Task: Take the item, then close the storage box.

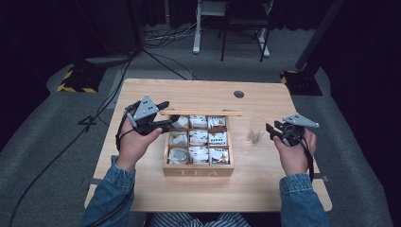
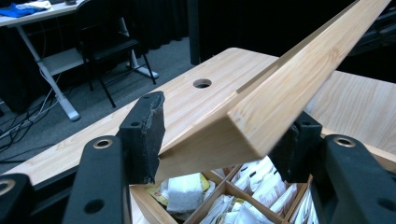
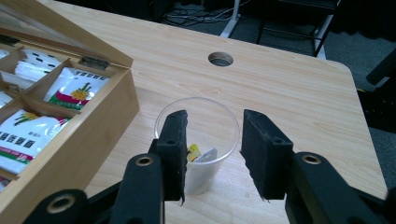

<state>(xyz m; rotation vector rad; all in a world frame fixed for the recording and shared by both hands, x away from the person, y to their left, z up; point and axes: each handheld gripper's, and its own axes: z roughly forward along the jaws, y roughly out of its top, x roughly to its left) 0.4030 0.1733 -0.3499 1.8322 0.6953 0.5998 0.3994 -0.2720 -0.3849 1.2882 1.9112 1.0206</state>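
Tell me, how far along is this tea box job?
Done, apparently: a tea bag already lies in the clear cup. In hand: the left gripper is clamped on the tea box's lid, holding it raised over the tea box. The right gripper sits open, aimed at the cup. Probably left: lowering the lid shut.

Pale wooden tea box [image 1: 198, 171] at table centre, hinged lid [image 2: 261, 107] raised, nine compartments of tea bags [image 1: 198, 138]
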